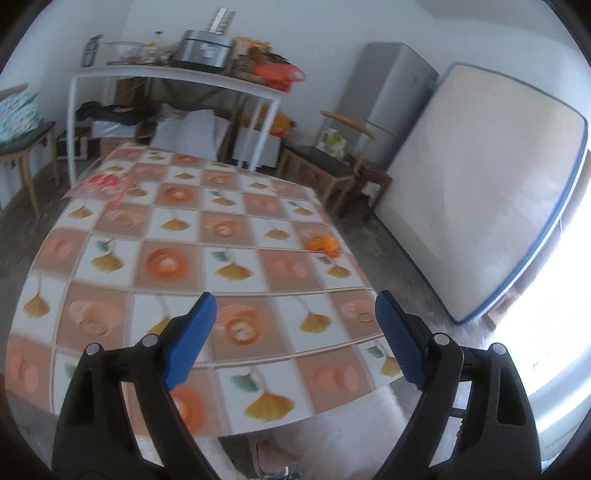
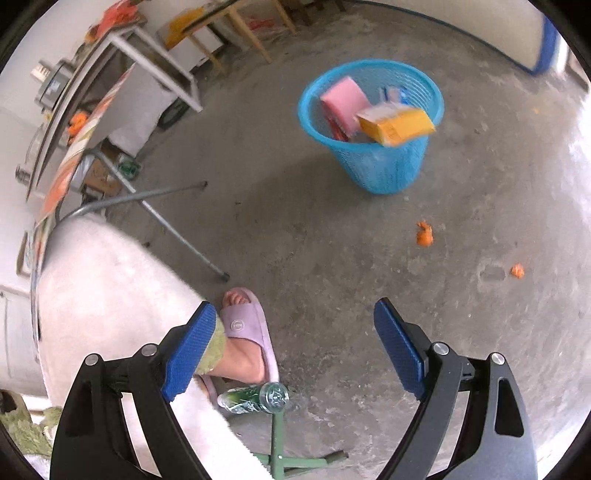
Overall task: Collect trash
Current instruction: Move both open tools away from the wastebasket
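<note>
Grippers [image 1: 295, 306] [image 2: 294, 317] gape empty: left over checkered tablecloth [image 1: 258, 221] with peel [image 1: 325, 245] near its edge, right above mesh bin [image 2: 384, 162].

We note daylight glare blowing out the right edges; fisheye bending and dark corners; motion blur on the checked orange-and-white patterned tablecloth [image 1: 192, 258] and blue mesh plastic basket [image 2: 373, 162]

Grey concrete floor [image 2: 295, 229], white walls [image 1: 332, 33], leaning mattress [image 1: 480, 206], silver fridge [image 1: 388, 96], bright daylight.
</note>
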Demonstrator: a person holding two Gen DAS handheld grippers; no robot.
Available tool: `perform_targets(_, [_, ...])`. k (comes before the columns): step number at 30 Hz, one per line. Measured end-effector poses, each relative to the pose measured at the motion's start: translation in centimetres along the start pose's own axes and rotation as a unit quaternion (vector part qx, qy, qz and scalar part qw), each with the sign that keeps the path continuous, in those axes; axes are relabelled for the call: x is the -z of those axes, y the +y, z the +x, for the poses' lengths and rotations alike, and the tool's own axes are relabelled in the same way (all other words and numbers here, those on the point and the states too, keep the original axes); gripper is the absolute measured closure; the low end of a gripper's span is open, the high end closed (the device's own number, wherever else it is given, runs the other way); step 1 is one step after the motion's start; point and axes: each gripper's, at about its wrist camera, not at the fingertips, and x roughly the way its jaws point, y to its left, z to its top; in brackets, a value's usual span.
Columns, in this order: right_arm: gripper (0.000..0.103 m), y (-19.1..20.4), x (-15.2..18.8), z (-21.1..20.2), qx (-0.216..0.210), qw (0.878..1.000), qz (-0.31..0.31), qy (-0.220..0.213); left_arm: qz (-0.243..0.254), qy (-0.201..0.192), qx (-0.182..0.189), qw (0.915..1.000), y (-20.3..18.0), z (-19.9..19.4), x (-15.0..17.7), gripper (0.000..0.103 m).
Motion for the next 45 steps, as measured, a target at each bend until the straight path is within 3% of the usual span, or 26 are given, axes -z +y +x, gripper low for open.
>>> perform_targets(8, [0.018,5.2,-1.7,-1.6,0.013,0.997,-0.072,-0.011,-0.045,-0.022,-0.019,0.9986,5.4,-2.0,1.3,0.019])
perform_targets(19, [0.018,6.5,-2.0,1.4,0.02,0.997,-0.061,0.03,-0.077,-0.002,-0.033,0.9965,9.4,-0.1,2.0,0.019])
perform_targets(31, [0.018,4.0,-2.5,1.7,0.025,0.999,-0.015,0.032,-0.08,0.019,-0.021,0.9964,8.9,2.4,1.9,0.019])
perform_targets(45, [0.018,2.6,-2.1,-0.7,0.006,1.0,0.011,-0.013,-0.074,-0.008,-0.027,0.9968,7.6,-0.9,1.4,0.019])
